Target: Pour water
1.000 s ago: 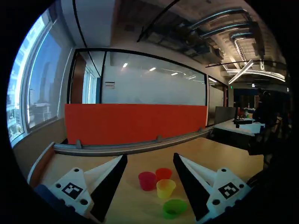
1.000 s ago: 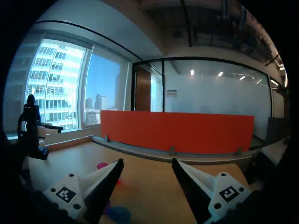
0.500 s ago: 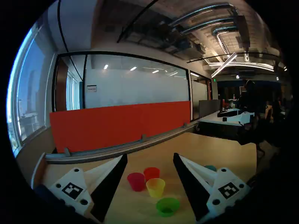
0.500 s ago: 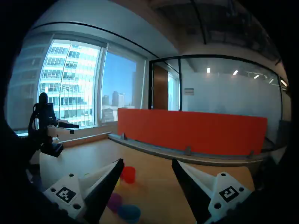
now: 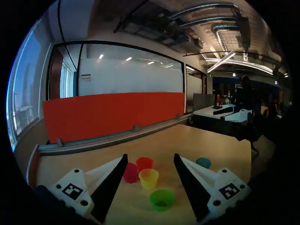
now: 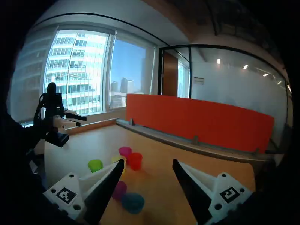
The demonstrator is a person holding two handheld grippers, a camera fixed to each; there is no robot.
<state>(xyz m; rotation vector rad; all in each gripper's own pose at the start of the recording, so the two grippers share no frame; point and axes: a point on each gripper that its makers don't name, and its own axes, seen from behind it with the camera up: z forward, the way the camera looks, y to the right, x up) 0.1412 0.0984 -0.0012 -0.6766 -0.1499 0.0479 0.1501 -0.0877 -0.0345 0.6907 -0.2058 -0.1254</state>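
Several small plastic cups stand on the wooden table (image 5: 210, 144). In the left gripper view a pink cup (image 5: 130, 172), a red cup (image 5: 144, 163), a yellow cup (image 5: 149, 178) and a green cup (image 5: 162, 199) cluster between my fingers, and a teal cup (image 5: 203, 162) sits apart on the right. My left gripper (image 5: 150, 155) hovers open and empty above them. In the right gripper view I see a green cup (image 6: 95, 165), a pink cup (image 6: 125, 151), a red cup (image 6: 135, 161), a purple cup (image 6: 120, 189) and a blue cup (image 6: 132, 202). My right gripper (image 6: 147, 161) is open and empty.
An orange partition (image 5: 112, 112) on a grey rail bounds the table's far edge. Tall windows (image 6: 78, 75) run along one side. The other gripper (image 6: 56, 120), held in a hand, shows at the left of the right gripper view. Desks and a person (image 5: 245, 97) are far off.
Both views have swung and tipped toward the table. The teal cup has come into the left gripper view, and more cups show in the right gripper view. Both grippers stay open.
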